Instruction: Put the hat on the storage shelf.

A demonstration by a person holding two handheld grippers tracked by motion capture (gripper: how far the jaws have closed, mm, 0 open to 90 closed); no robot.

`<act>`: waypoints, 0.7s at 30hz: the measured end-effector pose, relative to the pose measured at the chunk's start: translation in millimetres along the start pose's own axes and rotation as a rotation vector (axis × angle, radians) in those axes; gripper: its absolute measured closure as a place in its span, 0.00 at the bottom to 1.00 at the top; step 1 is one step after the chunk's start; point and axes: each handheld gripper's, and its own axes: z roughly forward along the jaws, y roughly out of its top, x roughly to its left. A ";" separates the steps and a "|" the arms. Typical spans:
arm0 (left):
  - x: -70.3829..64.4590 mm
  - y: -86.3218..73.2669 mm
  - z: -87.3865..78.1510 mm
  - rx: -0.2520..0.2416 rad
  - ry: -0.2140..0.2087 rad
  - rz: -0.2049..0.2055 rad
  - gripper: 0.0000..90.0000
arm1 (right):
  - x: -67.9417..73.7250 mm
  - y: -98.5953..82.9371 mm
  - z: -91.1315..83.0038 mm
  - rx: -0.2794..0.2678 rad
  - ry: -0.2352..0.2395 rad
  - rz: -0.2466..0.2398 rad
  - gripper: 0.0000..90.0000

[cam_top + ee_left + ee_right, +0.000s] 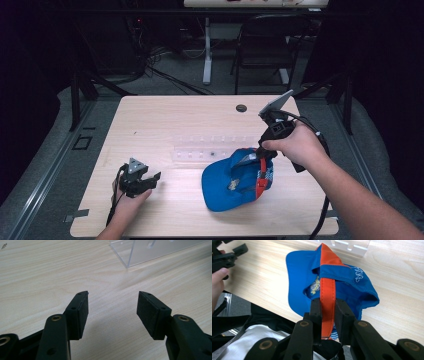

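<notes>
The table (165, 112) is pale wood, with dark floor and a chair (265, 45) beyond its far edge. A clear rack (210, 147) lies flat near the table's middle; in the left gripper view one of its corners (140, 252) stands just ahead of the jaws. The cap (227, 182) is blue, lying upside down on the near right part of the table, its far edge touching or just beside the rack. In the right gripper view the cap (299, 272) shows its open inside, brim pointing away to the left. An orange strap (261, 175) runs across the back of the cap. The right gripper (263, 155) reaches down over the cap, and its jaws are clamped on the strap (327, 307). The left gripper (156, 179) rests low at the near left of the table, well apart from the cap, its jaws spread wide over bare wood (112, 310)
</notes>
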 end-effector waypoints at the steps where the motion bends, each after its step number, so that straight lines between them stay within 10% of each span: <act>1: 0.1 0.2 -0.5 0.006 -0.003 0.002 0.48 | 1.2 0.4 -1.8 -0.004 0.003 0.001 0.86; 21: -0.9 -0.3 -0.6 0.002 0.002 0.007 0.48 | 8.3 7.3 -30.3 0.003 0.088 0.021 0.86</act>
